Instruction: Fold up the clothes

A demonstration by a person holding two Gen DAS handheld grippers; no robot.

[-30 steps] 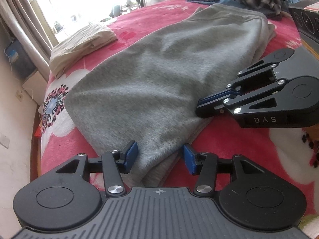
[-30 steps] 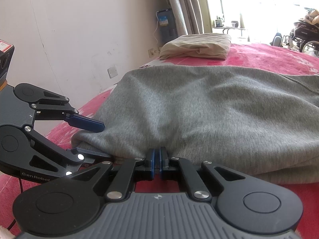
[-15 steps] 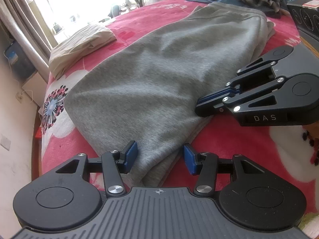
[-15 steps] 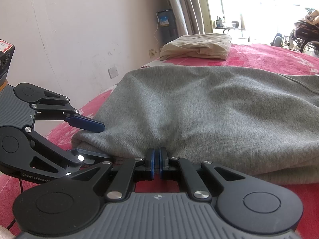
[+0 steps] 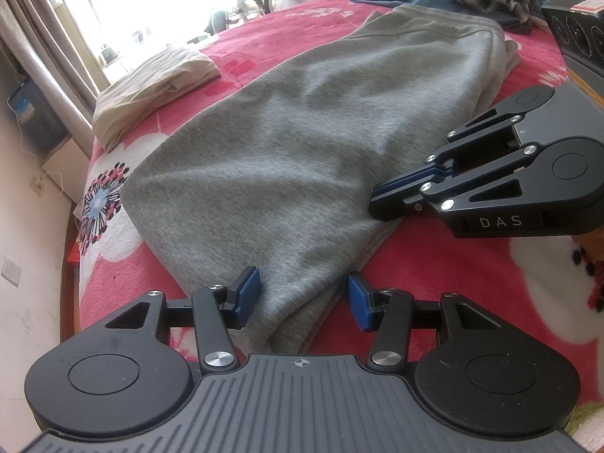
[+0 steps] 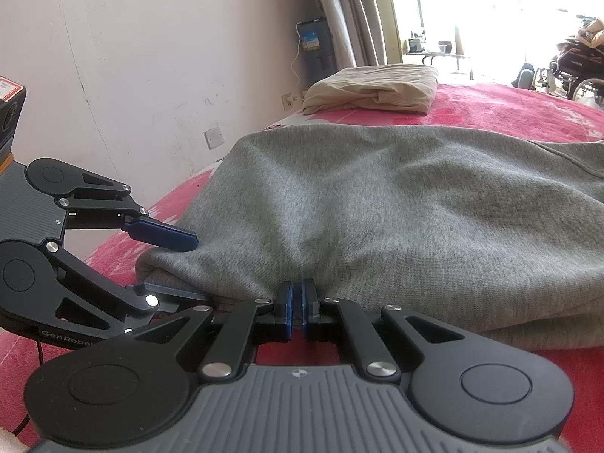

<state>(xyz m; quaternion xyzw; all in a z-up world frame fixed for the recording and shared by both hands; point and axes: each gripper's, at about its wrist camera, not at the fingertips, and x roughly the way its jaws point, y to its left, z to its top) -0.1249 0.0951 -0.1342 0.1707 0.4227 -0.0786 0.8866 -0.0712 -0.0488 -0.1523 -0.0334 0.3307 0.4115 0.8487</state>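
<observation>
While the grey knit garment (image 5: pixel 294 158) lies lengthwise along the red floral bedspread (image 5: pixel 434 275), the right gripper (image 6: pixel 297 304) pinches its near edge, apparently several layers; the left gripper (image 5: pixel 304 296), spread wide, straddles the corner. Closing it would permit a two-point lift.

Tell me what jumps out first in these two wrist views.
A large grey knit garment sprawls across the red floral blanket, filling both views. The right gripper is shut on the garment's near edge, while the left gripper has its jaws open on either side of a corner of the garment. A folded beige cloth sits beyond, near the bright window.
</observation>
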